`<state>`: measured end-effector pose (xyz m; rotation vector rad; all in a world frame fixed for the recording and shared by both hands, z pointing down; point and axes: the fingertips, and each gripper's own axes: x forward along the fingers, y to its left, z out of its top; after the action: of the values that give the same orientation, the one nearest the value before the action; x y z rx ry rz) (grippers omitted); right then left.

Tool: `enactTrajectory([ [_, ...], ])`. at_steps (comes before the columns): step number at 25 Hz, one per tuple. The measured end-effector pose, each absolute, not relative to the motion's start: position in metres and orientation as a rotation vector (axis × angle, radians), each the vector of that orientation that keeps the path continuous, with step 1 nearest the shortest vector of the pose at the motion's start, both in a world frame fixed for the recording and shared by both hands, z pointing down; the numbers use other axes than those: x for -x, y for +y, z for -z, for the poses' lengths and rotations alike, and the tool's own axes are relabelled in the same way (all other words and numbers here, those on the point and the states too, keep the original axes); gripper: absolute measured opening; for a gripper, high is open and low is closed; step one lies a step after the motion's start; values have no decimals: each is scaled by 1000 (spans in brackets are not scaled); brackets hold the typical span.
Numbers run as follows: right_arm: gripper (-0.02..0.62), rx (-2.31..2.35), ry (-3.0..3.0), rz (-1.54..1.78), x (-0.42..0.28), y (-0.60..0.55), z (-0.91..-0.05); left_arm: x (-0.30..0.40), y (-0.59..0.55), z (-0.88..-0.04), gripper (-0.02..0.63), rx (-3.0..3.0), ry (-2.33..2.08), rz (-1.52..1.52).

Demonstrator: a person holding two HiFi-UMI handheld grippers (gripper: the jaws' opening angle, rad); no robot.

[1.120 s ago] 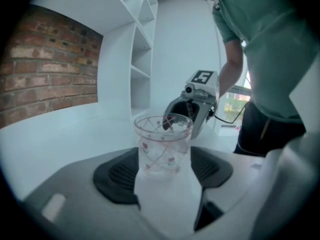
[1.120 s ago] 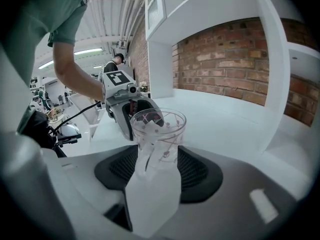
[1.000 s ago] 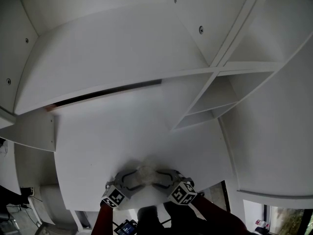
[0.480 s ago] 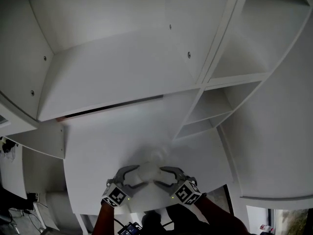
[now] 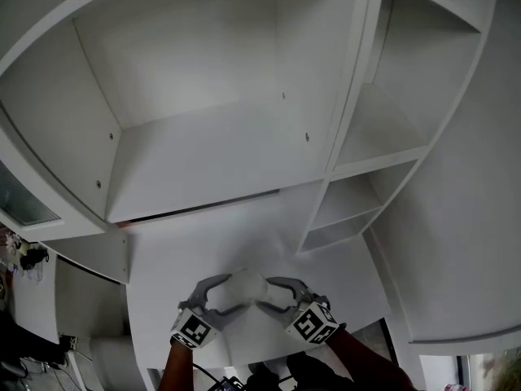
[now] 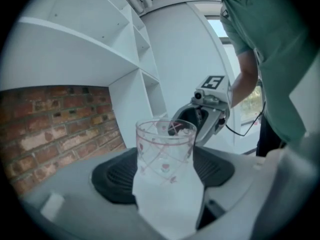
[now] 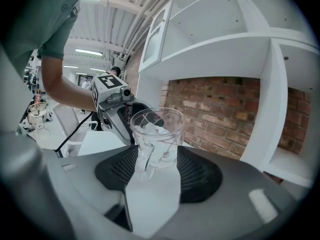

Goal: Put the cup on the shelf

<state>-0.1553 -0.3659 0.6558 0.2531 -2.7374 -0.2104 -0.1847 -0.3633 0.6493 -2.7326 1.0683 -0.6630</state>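
The cup (image 5: 244,287) has risen toward the shelf (image 5: 213,160), clamped in the right gripper (image 5: 264,296), the left gripper (image 5: 231,295) with jaws just widening yet seemingly still on it; mid-carry, it next needs lifting over the shelf edge.

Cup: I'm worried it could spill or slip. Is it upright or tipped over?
Upright: in both gripper views the cup stands with its open rim on top and its sides near vertical.
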Motion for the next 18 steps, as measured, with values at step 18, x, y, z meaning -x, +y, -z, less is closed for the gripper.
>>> enactTrajectory([
  [18,250,-306,-2813,413,180,-371,-508,208,-367,-498,348,2509,1103,605],
])
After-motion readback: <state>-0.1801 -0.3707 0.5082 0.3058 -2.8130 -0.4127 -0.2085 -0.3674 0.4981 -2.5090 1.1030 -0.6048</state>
